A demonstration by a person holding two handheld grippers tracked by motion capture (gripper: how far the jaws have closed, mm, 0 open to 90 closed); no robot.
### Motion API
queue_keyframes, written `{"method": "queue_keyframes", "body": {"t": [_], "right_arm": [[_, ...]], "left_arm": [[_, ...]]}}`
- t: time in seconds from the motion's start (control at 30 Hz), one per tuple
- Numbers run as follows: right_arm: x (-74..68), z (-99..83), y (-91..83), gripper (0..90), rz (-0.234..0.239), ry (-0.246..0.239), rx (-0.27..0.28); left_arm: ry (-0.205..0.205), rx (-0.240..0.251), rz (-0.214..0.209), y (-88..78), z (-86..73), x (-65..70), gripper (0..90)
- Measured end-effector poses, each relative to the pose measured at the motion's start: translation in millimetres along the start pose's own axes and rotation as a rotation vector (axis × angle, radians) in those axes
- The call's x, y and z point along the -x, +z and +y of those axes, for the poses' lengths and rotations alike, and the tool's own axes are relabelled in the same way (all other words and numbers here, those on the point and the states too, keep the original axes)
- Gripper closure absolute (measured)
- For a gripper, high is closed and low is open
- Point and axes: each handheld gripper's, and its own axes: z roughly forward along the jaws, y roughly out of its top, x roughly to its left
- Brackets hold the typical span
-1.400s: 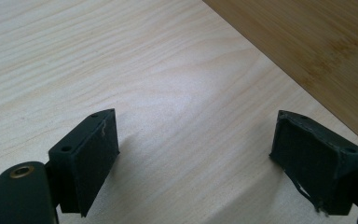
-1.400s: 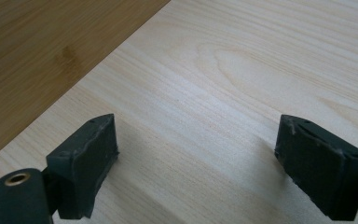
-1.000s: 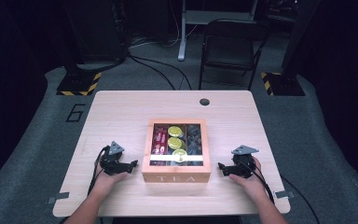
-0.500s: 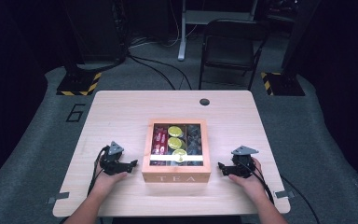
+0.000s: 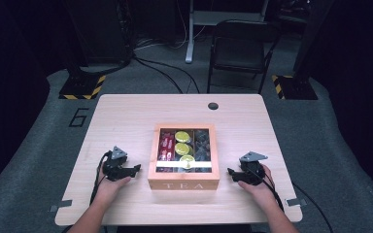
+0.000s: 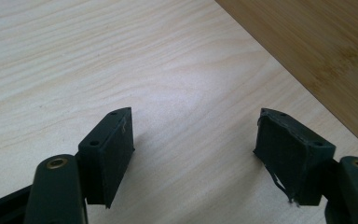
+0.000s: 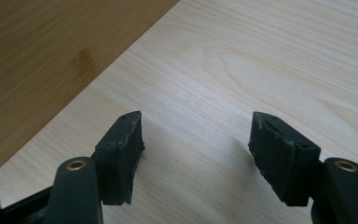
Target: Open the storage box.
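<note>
Resting on the pale wooden table (image 5: 126,116) in front of you is a wooden tea box (image 5: 183,156), near the front edge and roughly centred between your two hands. Its front wall carries the letters TEA, and its top shows the contents: red packets in the left column, yellow-green round pieces in the middle, dark items on the right, with a pale strip crossing near the front. You hold your left gripper (image 5: 135,169) low over the table just left of the box, jaws spread wide with bare wood between them; the left gripper view shows the box's darker side wall (image 6: 326,56) at upper right. Your right gripper (image 5: 231,173) sits just right of the box, equally wide apart and empty, the box wall (image 7: 51,56) at that view's upper left.
</note>
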Motion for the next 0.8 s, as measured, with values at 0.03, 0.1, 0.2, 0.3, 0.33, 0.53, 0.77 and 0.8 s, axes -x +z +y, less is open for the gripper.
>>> {"method": "queue_keyframes", "body": {"t": [0.03,0.1,0.2,0.3,0.33,0.53,0.77,0.8], "right_arm": [[-0.1,0.3,-0.6,34.5,-0.002,-0.012,0.0],[-2.0,1.3,-2.6,35.3,0.009,-0.004,-0.001],[-2.5,2.9,-5.1,36.5,0.024,-0.005,0.006],[-4.8,4.8,-8.4,36.9,0.035,-0.005,0.003],[-5.6,5.3,-9.2,37.0,0.039,-0.002,0.003],[-7.3,7.9,-16.0,37.0,0.049,-0.018,0.021],[-11.8,11.5,-30.2,36.9,0.038,-0.021,0.07],[-12.6,12.0,-32.1,36.9,0.044,-0.021,0.075]], "left_arm": [[0.006,0.001,0.008,-0.4,0.5,0.7,28.2],[0.004,-0.009,-0.001,-0.5,1.7,1.8,29.2],[0.018,-0.025,-0.017,-1.2,2.7,4.8,29.8],[0.031,-0.021,-0.03,-4.3,5.7,8.2,30.6],[0.031,-0.011,-0.037,-5.3,6.8,9.7,30.8],[0.029,0.003,-0.066,-12.5,10.5,16.9,31.4],[0.039,0.033,-0.074,-20.7,13.8,22.2,33.8],[0.034,0.038,-0.077,-21.6,14.0,22.7,33.8]]}}
